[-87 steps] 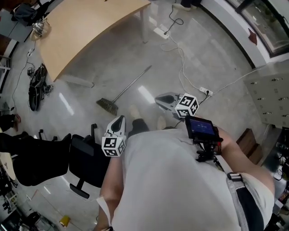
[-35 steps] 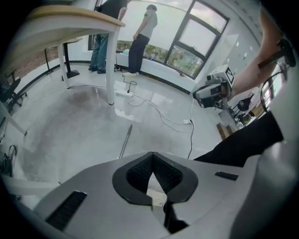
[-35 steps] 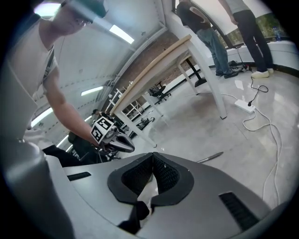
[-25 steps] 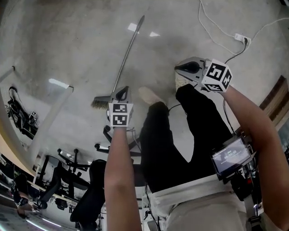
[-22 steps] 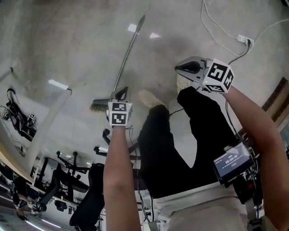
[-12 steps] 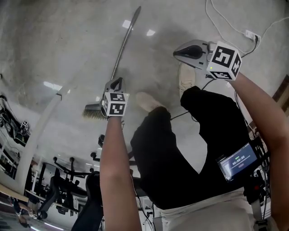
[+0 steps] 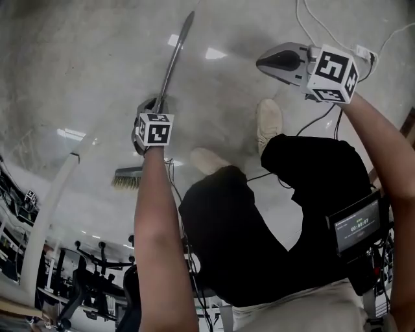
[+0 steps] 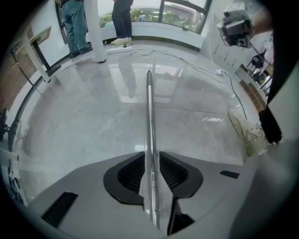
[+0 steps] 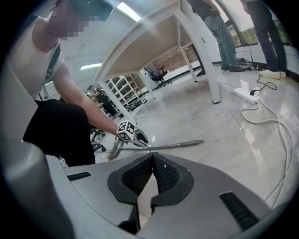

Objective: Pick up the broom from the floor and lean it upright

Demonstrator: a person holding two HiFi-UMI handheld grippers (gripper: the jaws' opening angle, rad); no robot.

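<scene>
The broom lies flat on the grey floor, its metal handle (image 7: 170, 65) running away from me and its bristle head (image 7: 127, 178) close to my left arm. My left gripper (image 7: 150, 107) points steeply down over the handle just above the head. In the left gripper view the handle (image 8: 149, 116) runs between the jaws of the left gripper (image 8: 151, 161), which are opening; a thin gap shows on each side. My right gripper (image 7: 262, 63) hovers over the floor to the right, shut and empty. In the right gripper view its pads (image 9: 161, 170) meet, with the broom (image 9: 173, 146) lying beyond.
My shoes (image 7: 268, 123) stand right of the broom. A white table leg (image 7: 48, 207) rises at the left, with chairs and frames behind it. A power strip (image 9: 246, 94) and white cables (image 7: 305, 19) lie on the floor at the right. People stand far off (image 8: 122, 21).
My left gripper has sunk onto the broom handle near its head and its jaws have parted around it. My right gripper has moved forward and lower, still shut.
</scene>
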